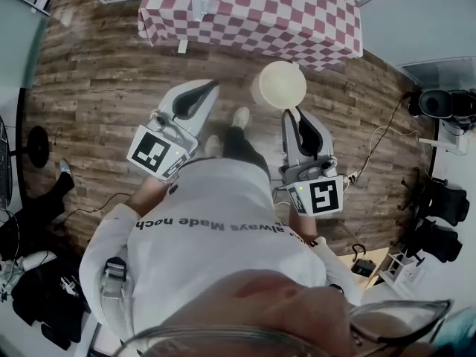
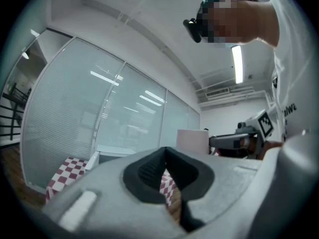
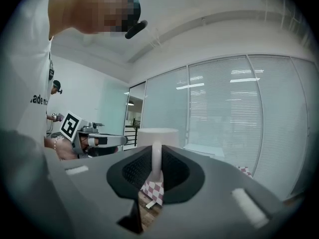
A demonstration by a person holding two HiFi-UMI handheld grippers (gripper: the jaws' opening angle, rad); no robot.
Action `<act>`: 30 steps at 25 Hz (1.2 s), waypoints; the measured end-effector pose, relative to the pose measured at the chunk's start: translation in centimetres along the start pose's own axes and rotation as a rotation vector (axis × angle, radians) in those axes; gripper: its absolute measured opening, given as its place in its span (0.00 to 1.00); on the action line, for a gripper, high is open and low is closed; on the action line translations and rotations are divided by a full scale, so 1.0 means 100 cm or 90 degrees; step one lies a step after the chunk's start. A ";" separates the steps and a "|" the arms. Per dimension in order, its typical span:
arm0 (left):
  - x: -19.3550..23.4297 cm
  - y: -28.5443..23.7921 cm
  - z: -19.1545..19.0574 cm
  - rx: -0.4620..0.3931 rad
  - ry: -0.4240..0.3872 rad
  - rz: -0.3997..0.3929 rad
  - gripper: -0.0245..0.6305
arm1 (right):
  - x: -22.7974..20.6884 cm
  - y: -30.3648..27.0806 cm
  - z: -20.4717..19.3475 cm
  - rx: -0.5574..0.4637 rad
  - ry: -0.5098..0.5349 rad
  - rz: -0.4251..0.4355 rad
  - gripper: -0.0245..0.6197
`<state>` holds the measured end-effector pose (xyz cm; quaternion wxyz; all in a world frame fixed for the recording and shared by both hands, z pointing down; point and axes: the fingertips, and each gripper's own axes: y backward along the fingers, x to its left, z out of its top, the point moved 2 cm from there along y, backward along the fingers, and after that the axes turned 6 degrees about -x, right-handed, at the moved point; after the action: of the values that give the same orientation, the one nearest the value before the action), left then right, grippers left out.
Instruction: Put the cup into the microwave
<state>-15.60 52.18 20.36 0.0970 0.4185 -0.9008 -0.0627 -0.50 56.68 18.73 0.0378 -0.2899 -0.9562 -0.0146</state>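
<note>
A cream cup [image 1: 279, 85] hangs over the wooden floor, held by its handle in my right gripper [image 1: 292, 114]. In the right gripper view the cup [image 3: 157, 135] stands upright just past the jaws, and its thin white handle [image 3: 156, 159] is pinched between the black pads of my right gripper [image 3: 156, 171]. My left gripper [image 1: 206, 90] is to the cup's left, shut with nothing in it. In the left gripper view, beyond my left gripper [image 2: 165, 172], the cup [image 2: 192, 141] shows to the right. A white box-like appliance [image 2: 113, 156] stands on the checkered table [image 2: 67, 171]; I cannot tell if it is the microwave.
A table with a red-and-white checkered cloth [image 1: 253, 13] stands ahead, with white things on top. Glass walls with blinds [image 3: 234, 113] surround the room. Cables [image 1: 375, 143] and black equipment [image 1: 439, 222] lie at the right, dark gear [image 1: 33, 222] at the left.
</note>
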 end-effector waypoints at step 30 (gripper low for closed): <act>0.100 -0.211 -0.014 0.023 -0.033 0.005 0.04 | -0.197 -0.130 -0.009 -0.024 0.003 0.025 0.10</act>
<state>-5.97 30.92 18.82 0.0663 0.4148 -0.9058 -0.0564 8.69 34.91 17.93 0.0345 -0.3096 -0.9497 -0.0326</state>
